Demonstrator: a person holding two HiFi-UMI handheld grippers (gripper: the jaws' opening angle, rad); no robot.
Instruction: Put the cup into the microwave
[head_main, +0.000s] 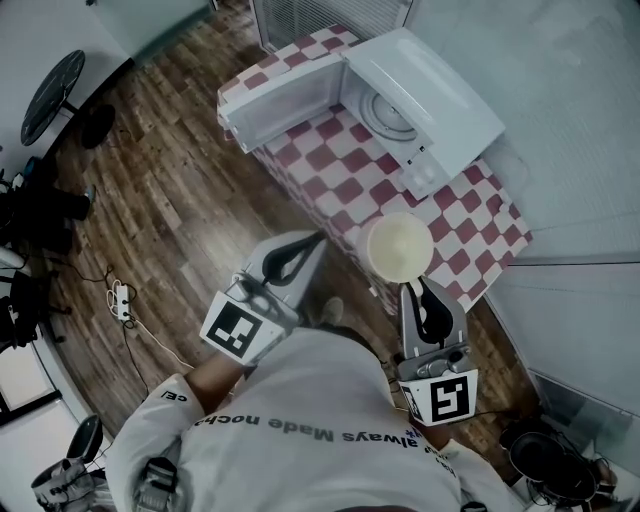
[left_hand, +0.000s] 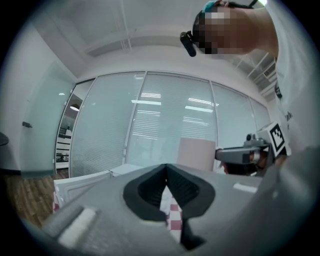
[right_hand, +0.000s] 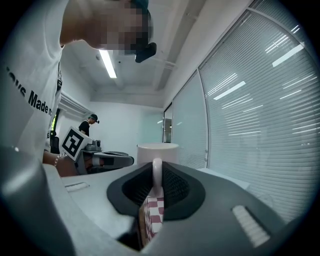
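Microwave mouth open, door swung out on my left.
I've got bare checked counter (head_main: 345, 180) between the cup (head_main: 398, 246) in my right tongs (head_main: 413, 286) and the microwave (head_main: 440, 95) cavity. The open door (head_main: 285, 90) walls the left of that lane, its control panel (head_main: 425, 172) sits nearest the cup, and the glass wall (head_main: 580, 150) closes the right. My left tongs (head_main: 316, 240) hang by the counter's near edge.

Microwave (head_main: 440, 100) on checkered table (head_main: 470, 232)

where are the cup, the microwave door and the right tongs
cup (head_main: 398, 247): head view, inside of its bowl
microwave door (head_main: 283, 100): head view, middle of the open door
right tongs (head_main: 418, 291): head view, midway between the tips, shut on the cup's handle
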